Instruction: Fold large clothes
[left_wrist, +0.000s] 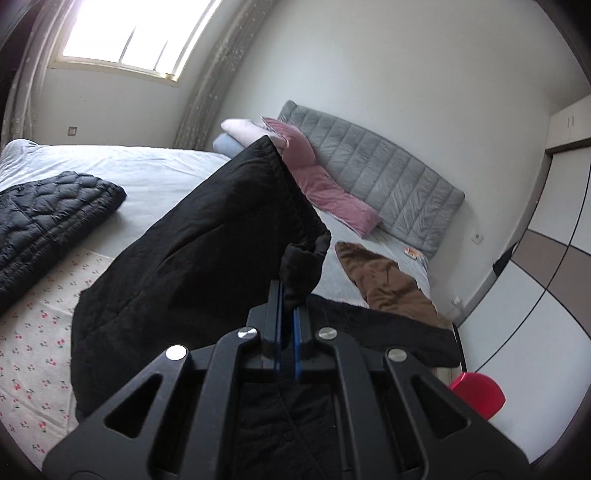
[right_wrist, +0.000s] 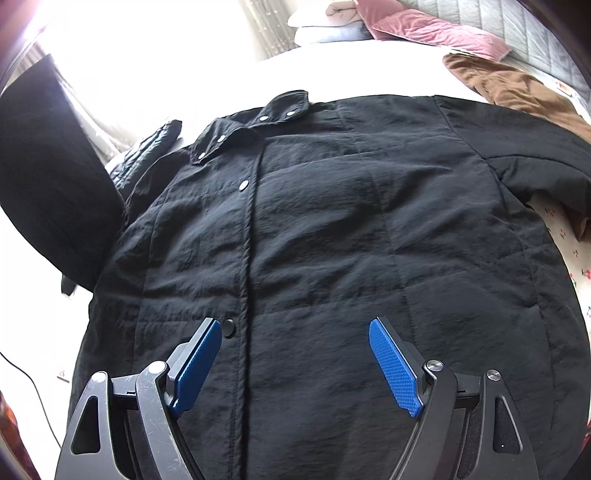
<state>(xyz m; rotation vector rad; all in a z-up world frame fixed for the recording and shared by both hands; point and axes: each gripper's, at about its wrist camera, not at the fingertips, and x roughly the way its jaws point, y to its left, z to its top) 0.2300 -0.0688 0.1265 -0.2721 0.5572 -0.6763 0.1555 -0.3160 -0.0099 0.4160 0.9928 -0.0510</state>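
A large black padded jacket (right_wrist: 332, 229) lies front up on the bed, snaps closed down the middle, collar (right_wrist: 251, 125) at the far end. My right gripper (right_wrist: 295, 332) is open just above the jacket's lower front, holding nothing. My left gripper (left_wrist: 288, 295) is shut on the cuff of the jacket's black sleeve (left_wrist: 207, 243) and holds it lifted above the bed. In the right wrist view that raised sleeve (right_wrist: 48, 173) hangs at the left.
A folded black quilted jacket (left_wrist: 48, 221) lies on the bed at the left. A brown garment (left_wrist: 388, 280) lies right of the jacket. Pink pillow (left_wrist: 325, 184), stacked pillows and grey headboard (left_wrist: 388, 173) stand at the far end. A red object (left_wrist: 476, 391) and wardrobe stand at the right.
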